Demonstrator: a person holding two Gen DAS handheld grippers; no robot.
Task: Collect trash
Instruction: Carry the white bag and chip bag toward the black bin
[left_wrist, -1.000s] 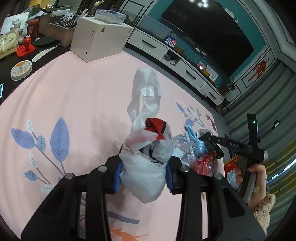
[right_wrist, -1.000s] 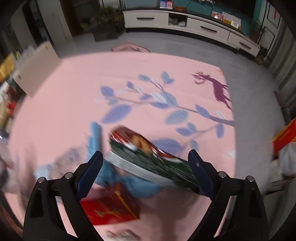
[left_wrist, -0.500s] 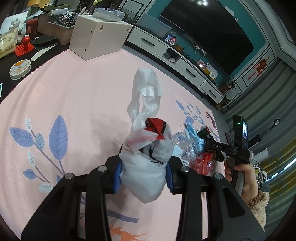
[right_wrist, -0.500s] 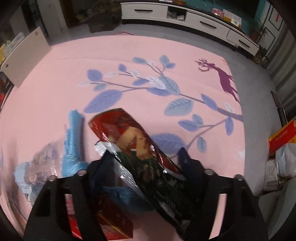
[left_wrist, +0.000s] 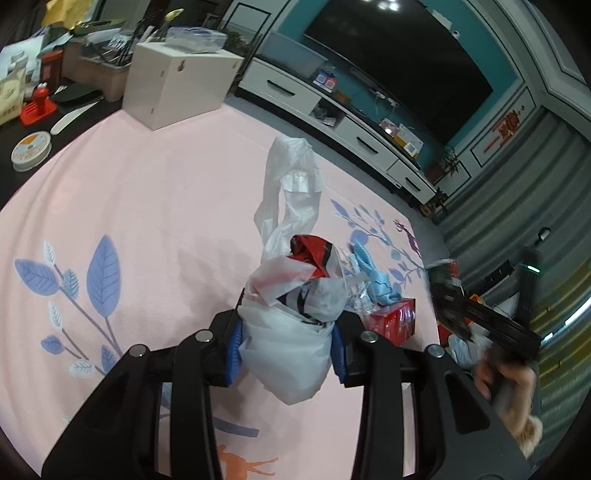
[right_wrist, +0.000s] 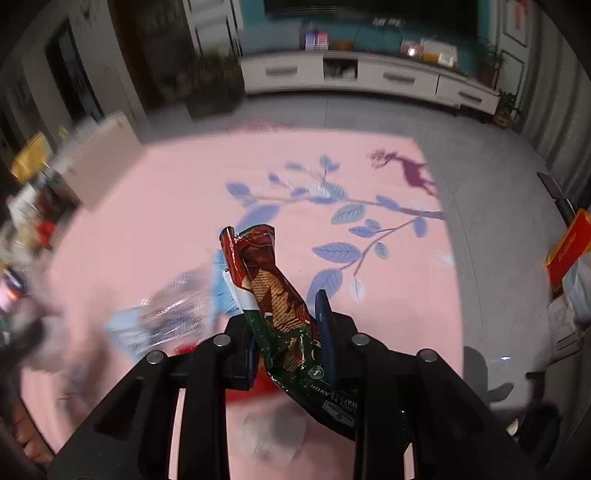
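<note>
My left tongs (left_wrist: 286, 345) are clamped on the lower part of the white plastic bag (left_wrist: 291, 332), blue pads pressing its sides. The bag stands up from the pink rug (left_wrist: 155, 206), which I take as my landmark; one handle (left_wrist: 291, 184) reaches up and away over the rug, and a crumpled red, white and black wrapper (left_wrist: 314, 254) sticks out of its mouth.

My right tongs (right_wrist: 290, 334) have just been closing and are now together on a wafer wrapper (right_wrist: 273, 295), red-brown at its upper end, green toward me. It is lifted clear of the rug and tilts up and to the left between the pads. From the left camera this wrapper shows only as a blur, at the rug's right edge, ahead of the hand (left_wrist: 506, 380) that holds those tongs.

Still lying on the rug, just right of the bag: a light blue glove (left_wrist: 373, 277), some clear crinkled plastic (left_wrist: 356, 295) and a red box (left_wrist: 395, 319), all close together. In the right camera they are smeared by motion.

A white wooden box (left_wrist: 173, 88) stands at the rug's far left corner, and a white TV cabinet (left_wrist: 343, 122) runs along the wall beyond the rug
</note>
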